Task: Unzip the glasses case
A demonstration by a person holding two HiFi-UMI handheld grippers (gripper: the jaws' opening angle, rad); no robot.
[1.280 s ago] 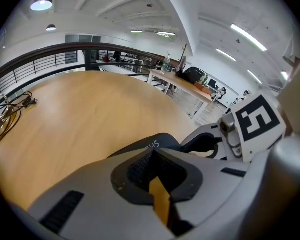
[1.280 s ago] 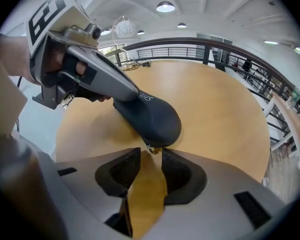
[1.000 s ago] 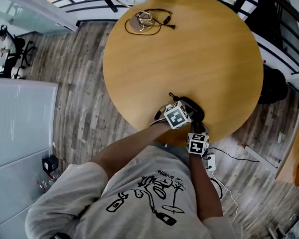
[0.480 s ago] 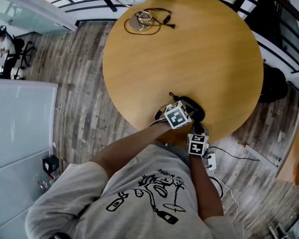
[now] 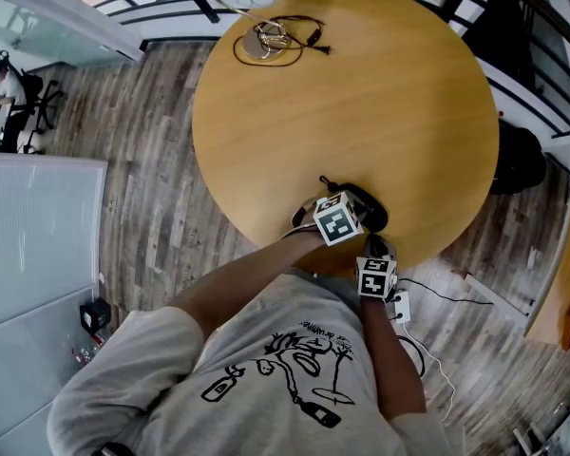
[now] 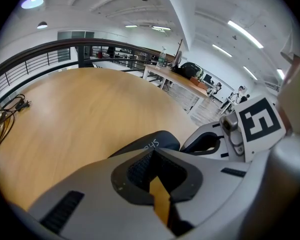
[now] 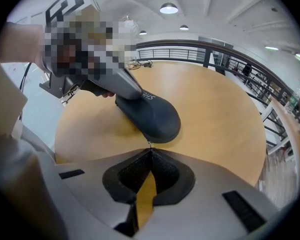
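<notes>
Largest first: a round wooden tabletop [image 5: 361, 84], bare over most of its surface, with only a bundle of cables [image 5: 271, 41] at the far edge.

Next in size, the dark glasses case [image 7: 155, 116], lying flat close to the near edge of the tabletop, right in front of the person. Looks closed all around (no gap along the seam in either gripper view).

Then the left tool [image 6: 154, 150], brought down on the part of the case that lies farther from the near edge, with jaws together at the tips. Resting against the case and probably steadying it, but hard to say whether any part of the case is pinched.

Then the right tool [image 7: 149, 150], placed just beside the rounded end of the case, on the side of the near edge, with jaws closed just now and meeting completely.

Smallest of all, a thin silvery zipper pull [image 7: 149, 144], sticking out from that end of the case and caught between those tips, as far as can be judged.

As for progress: approach and grasp done, the unzipping itself not yet begun. Left to do: drawing the pull along the seam around the case, while keeping the case from sliding on the tabletop.
</notes>
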